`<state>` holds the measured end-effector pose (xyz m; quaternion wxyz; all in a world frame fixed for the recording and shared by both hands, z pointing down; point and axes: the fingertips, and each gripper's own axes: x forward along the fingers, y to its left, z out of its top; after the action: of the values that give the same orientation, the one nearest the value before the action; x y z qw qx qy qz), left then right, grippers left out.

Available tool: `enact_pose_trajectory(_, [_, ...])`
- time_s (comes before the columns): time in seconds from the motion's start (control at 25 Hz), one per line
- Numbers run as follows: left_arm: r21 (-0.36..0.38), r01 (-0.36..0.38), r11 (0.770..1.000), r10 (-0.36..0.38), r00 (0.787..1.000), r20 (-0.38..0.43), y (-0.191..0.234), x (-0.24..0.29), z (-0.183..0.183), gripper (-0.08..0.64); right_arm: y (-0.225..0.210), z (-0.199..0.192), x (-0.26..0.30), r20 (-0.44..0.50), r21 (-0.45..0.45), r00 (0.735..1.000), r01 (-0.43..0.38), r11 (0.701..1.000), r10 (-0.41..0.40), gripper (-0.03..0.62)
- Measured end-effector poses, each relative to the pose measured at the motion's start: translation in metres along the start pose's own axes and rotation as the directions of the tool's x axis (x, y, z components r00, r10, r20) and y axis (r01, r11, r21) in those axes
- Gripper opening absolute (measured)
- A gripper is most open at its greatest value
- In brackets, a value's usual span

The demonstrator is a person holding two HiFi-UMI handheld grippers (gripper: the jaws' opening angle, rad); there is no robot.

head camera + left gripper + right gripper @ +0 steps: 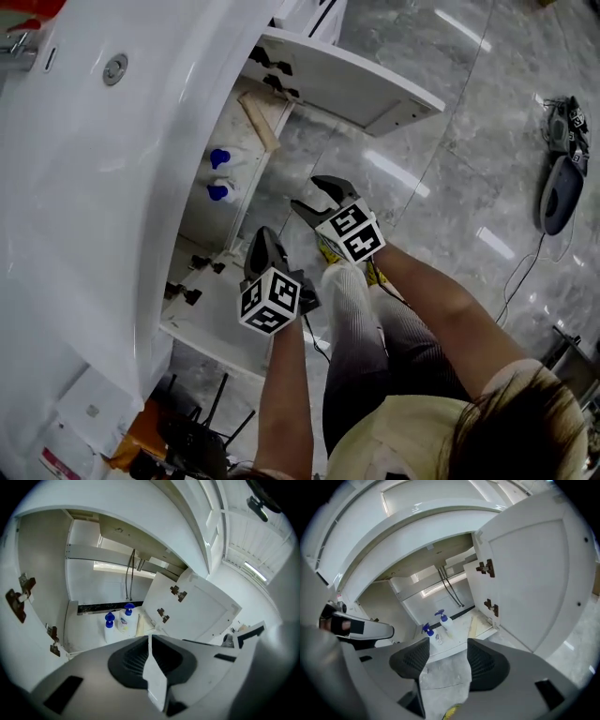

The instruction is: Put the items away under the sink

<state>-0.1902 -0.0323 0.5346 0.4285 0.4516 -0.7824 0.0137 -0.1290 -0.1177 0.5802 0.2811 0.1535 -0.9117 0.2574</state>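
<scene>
Two white pump bottles with blue tops (219, 159) (222, 191) stand inside the open cabinet under the white sink (103, 141). They also show side by side in the left gripper view (109, 626) (125, 616) and in the right gripper view (427, 631) (444, 621). My left gripper (265, 240) (150, 641) hovers outside the cabinet front, shut, with nothing held. To its right my right gripper (314, 195) (446, 648) is open and empty, over the floor in front of the cabinet.
Both cabinet doors are swung open: one (347, 80) (525, 573) on the far side, one (211, 328) near my left arm. A wooden strip (258, 120) lies in the cabinet. Hoses (130, 573) hang from the sink. A dark device with a cable (562, 178) lies on the floor.
</scene>
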Motion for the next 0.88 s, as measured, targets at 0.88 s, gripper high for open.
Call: enact_pose_trajectory(0.88, [0.051,0.049,0.997,-0.05,0.999,0.012,-0.062,-0.095,0.015,0.052,0.018,0.028,-0.145,0.01,0.032,0.991,0.133,0.991,-0.133,0.042])
